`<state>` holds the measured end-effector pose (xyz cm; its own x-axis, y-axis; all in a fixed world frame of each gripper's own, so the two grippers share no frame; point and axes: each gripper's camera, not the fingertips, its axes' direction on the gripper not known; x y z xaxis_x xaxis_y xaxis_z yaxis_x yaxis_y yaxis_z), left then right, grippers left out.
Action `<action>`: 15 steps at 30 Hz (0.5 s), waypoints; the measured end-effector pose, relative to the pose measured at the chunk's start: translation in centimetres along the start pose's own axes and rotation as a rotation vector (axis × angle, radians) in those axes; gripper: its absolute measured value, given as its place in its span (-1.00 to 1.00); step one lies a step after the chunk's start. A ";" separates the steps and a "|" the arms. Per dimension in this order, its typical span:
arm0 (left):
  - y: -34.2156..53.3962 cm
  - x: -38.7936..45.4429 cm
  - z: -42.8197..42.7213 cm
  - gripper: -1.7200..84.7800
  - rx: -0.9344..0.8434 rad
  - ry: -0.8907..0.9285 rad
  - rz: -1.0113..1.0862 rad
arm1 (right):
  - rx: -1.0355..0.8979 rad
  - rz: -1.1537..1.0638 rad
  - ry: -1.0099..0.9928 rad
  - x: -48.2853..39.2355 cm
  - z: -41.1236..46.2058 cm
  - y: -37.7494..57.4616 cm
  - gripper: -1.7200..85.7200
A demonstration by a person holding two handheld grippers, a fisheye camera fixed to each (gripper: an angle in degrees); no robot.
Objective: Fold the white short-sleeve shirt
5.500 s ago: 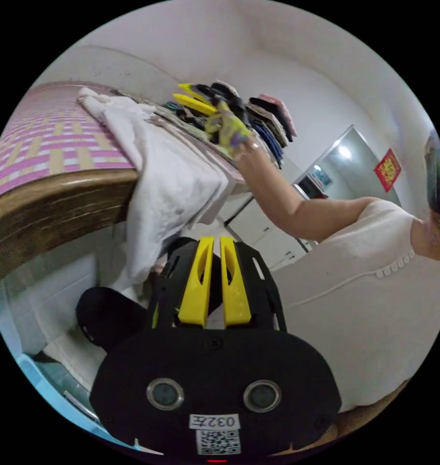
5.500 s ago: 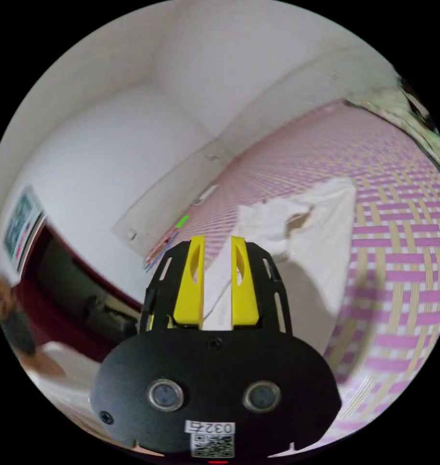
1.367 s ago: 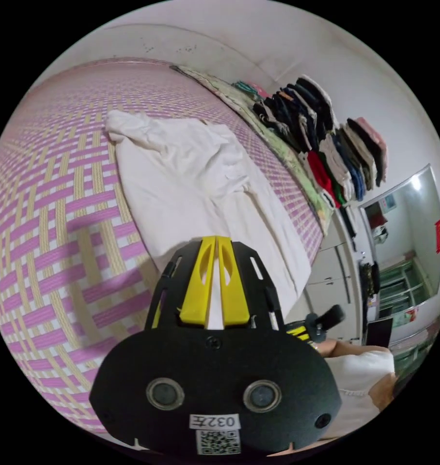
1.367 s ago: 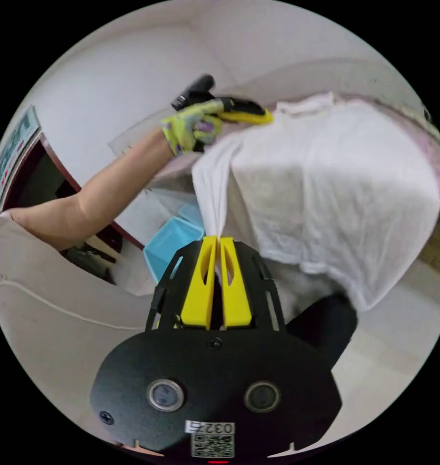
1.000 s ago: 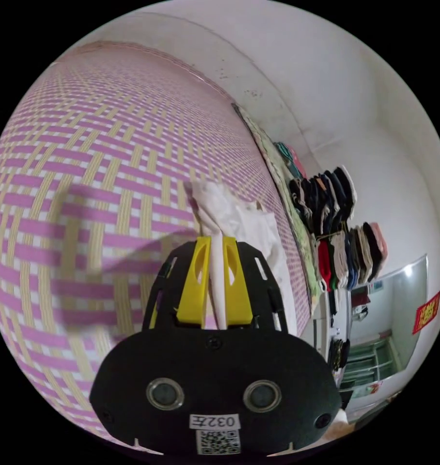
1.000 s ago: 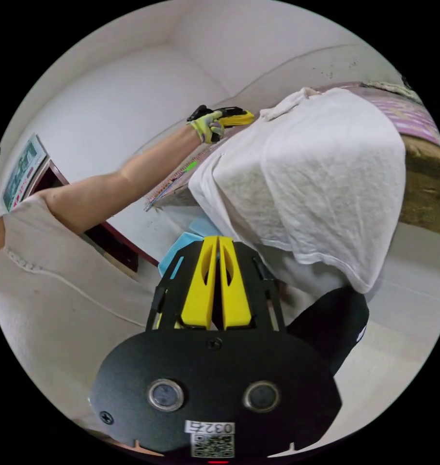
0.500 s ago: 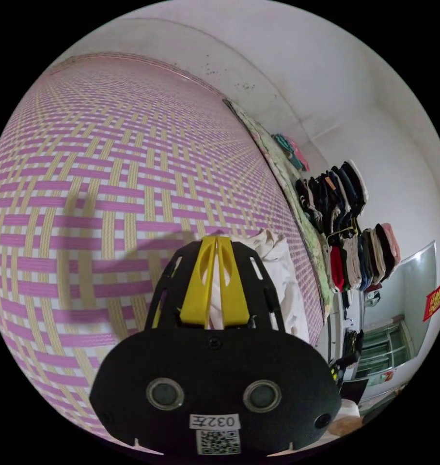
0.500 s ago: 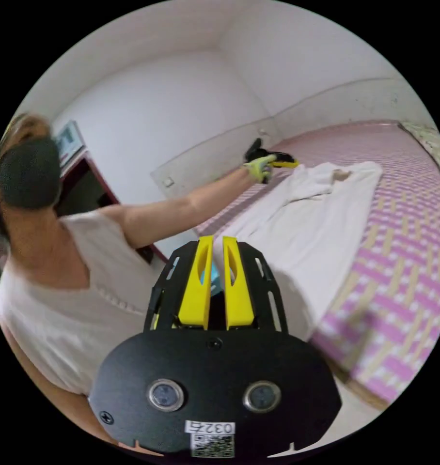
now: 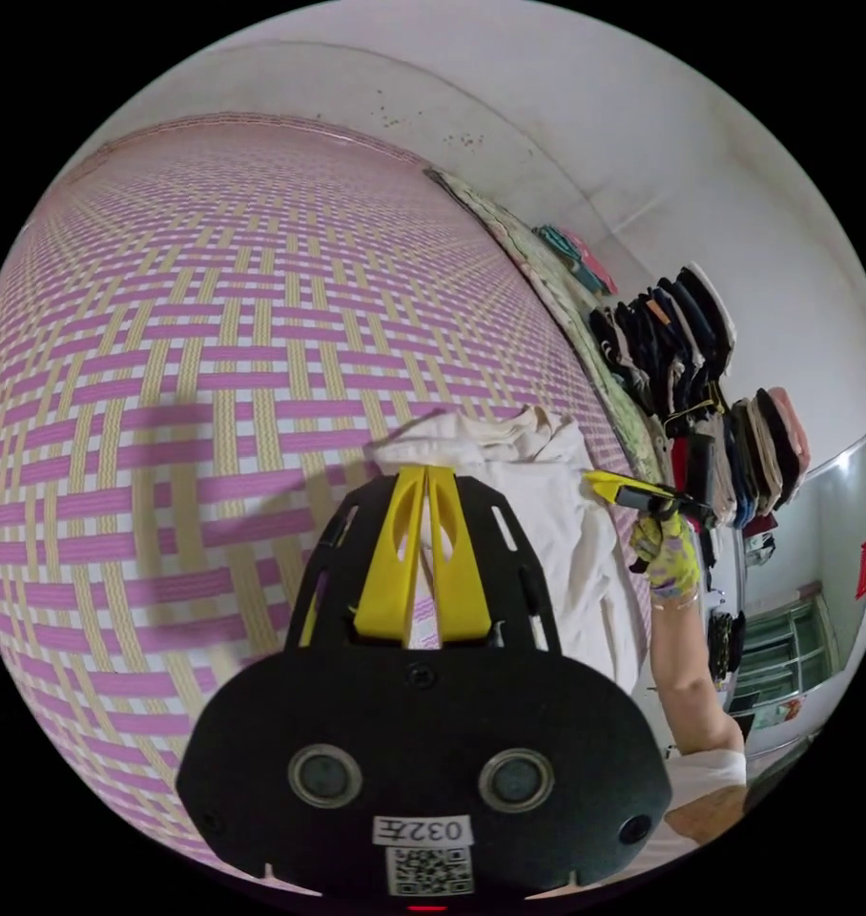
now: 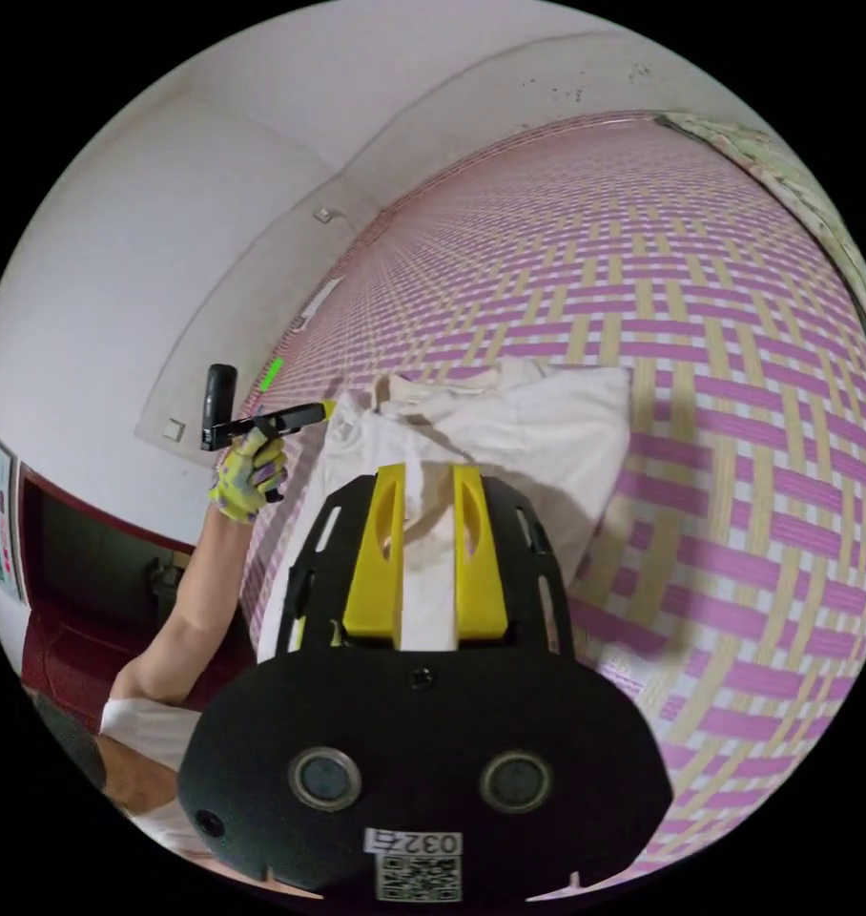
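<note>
**Shirt's on the mat, now get it flat before any folding**

Going left to right. The left gripper (image 9: 425,553) has its yellow jaws pressed together with nothing between them that I can make out, hovering at the shirt's left shoulder end. The white short-sleeve shirt (image 9: 547,506) lies on the woven pink-and-yellow mat (image 9: 195,363) with its collar end pointing toward the middle of the mat and its lower part running back toward the mat's near edge, where the person stands. Up top it's rumpled, sleeves bunched in, and I can't tell if the hem hangs off the edge. The right gripper (image 10: 423,549) has its jaws spread, empty, sitting over the body of the shirt. In the left gripper view you can also see it past the shirt's right side, held in a gloved hand (image 9: 667,558).

My take on doing this step well: don't start folding yet. Each gripper should pinch one shoulder or sleeve tip, single layer only, and pull outward until the bunching is gone. Keep the cloth low against the mat so it doesn't drag into new wrinkles, and square the collar before the first fold.
</note>
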<state>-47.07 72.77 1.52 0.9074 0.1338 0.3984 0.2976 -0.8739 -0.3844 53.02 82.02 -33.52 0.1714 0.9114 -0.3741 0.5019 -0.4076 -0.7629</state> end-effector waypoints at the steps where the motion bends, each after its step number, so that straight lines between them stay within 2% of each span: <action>1: -0.3 -0.1 0.5 -0.98 -0.018 -0.021 0.009 | -0.019 -0.026 -0.002 -0.5 0.5 -0.3 -0.94; 4: -0.8 -0.6 1.6 -0.98 -0.031 -0.011 0.017 | -0.025 -0.082 0.020 -2.6 0.1 -0.2 -0.97; 7: -1.2 -1.5 2.1 -0.98 -0.009 -0.006 -0.001 | 0.115 -0.143 -0.010 -4.9 -3.6 1.6 -0.97; 10: -1.8 -2.4 2.6 -0.98 0.004 0.027 -0.015 | 0.196 -0.078 0.082 -3.9 -5.7 2.7 -0.95; 13: -1.5 -2.6 2.5 -0.98 0.030 0.007 -0.037 | 0.143 0.069 0.110 -0.7 -4.8 2.9 -0.82; 15: -0.6 -2.1 1.5 -0.98 0.063 -0.012 -0.014 | 0.181 0.068 0.061 -0.5 -5.5 4.2 -0.79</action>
<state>-48.66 73.72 -0.35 0.9066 0.1515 0.3939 0.3277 -0.8409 -0.4307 59.73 80.14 -33.60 0.2536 0.8808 -0.3998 0.3280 -0.4671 -0.8211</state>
